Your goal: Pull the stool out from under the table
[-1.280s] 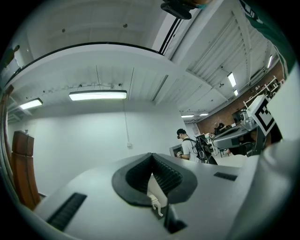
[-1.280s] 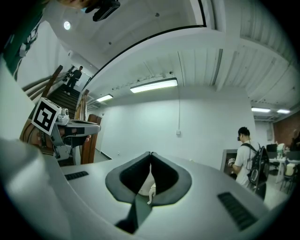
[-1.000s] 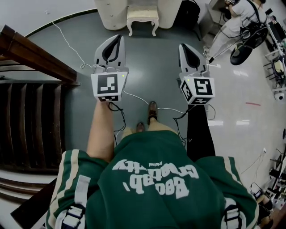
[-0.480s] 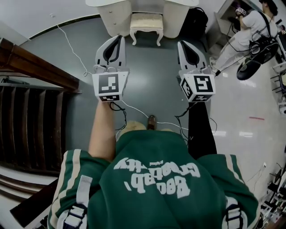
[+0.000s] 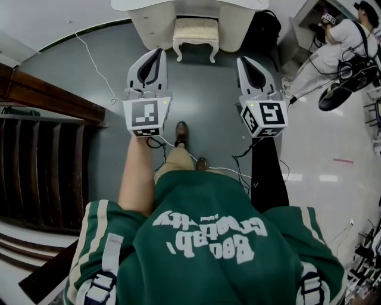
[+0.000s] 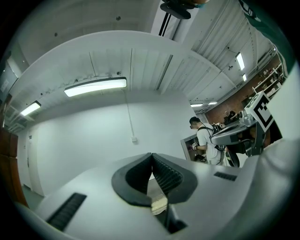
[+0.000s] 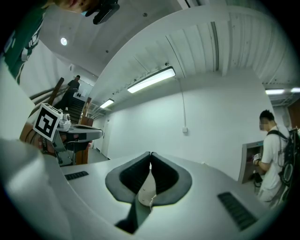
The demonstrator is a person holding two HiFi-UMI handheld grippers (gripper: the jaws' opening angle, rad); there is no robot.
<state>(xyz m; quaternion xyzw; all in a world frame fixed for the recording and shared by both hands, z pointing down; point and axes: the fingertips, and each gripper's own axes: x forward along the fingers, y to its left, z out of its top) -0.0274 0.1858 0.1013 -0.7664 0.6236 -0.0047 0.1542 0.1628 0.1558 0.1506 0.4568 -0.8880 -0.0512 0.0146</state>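
Left claw (image 5: 156,52) and right claw (image 5: 243,61) — head view: both held out ahead, well short of the stool (image 5: 195,31), which is tucked under the white table (image 5: 140,6) but lies nearer than a second ago, with one shoe (image 5: 181,132) stepped forward. Left gripper view: jaws pressed together, empty. Right gripper view: the same — likely an approach under way, no grip yet.

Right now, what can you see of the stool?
The stool is small and cream-white, with a padded rectangular seat and short curved legs, two of them visible at the front. It stands upright on the grey floor, between the two pedestals of the cream table, its rear under the tabletop. Only the floor touches it.
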